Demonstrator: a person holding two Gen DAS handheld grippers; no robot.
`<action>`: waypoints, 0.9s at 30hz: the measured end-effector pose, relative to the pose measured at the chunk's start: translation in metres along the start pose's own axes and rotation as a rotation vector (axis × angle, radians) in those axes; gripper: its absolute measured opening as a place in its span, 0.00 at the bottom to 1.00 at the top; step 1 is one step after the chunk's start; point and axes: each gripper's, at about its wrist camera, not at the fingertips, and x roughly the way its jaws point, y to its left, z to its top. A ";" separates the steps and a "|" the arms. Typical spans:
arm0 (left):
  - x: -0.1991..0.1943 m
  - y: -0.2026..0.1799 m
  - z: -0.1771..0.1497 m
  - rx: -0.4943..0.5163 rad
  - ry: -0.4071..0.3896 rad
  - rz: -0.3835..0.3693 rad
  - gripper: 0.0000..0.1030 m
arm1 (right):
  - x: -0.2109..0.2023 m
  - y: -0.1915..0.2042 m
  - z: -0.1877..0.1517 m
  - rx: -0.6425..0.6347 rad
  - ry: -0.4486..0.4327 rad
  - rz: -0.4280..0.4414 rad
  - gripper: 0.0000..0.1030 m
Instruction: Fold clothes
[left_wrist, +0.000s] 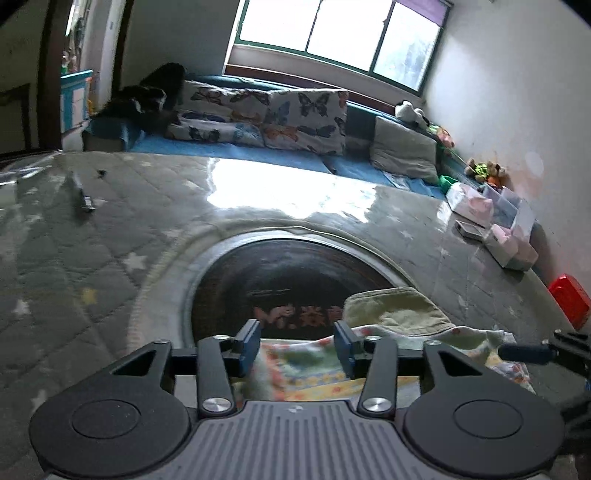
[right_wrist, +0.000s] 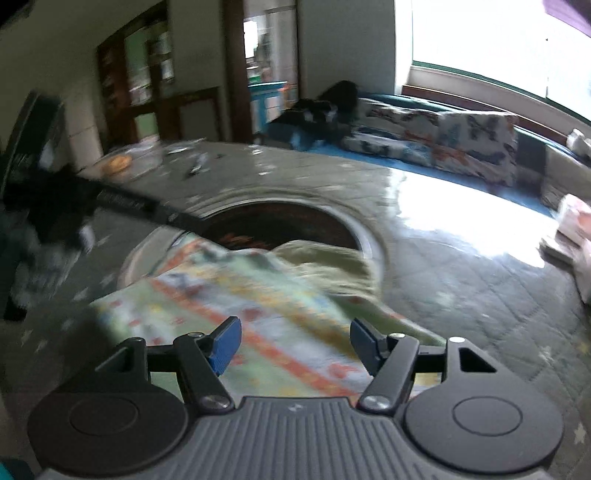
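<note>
Both open grippers, left gripper (left_wrist: 295, 345) and right gripper (right_wrist: 293, 345), apparently hover over patterned cloth (right_wrist: 229, 299).

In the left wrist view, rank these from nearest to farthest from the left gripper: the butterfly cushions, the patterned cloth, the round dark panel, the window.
From the left gripper:
1. Patterned cloth, right below the fingers.
2. Round dark panel, just ahead.
3. Butterfly cushions, across the mat.
4. Window, behind the cushions.

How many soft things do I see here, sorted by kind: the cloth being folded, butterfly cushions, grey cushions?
Patterned cloth: 1
Butterfly cushions and: 3
Grey cushion: 1
Total: 5
</note>
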 end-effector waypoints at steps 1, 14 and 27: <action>-0.003 0.002 -0.002 -0.001 0.002 0.007 0.56 | 0.001 0.008 0.000 -0.025 0.005 0.012 0.65; -0.033 0.033 -0.020 -0.098 0.004 0.098 0.77 | 0.017 0.113 0.004 -0.365 0.035 0.155 0.62; -0.033 0.053 -0.028 -0.271 0.056 0.012 0.77 | 0.053 0.166 0.008 -0.482 0.096 0.165 0.26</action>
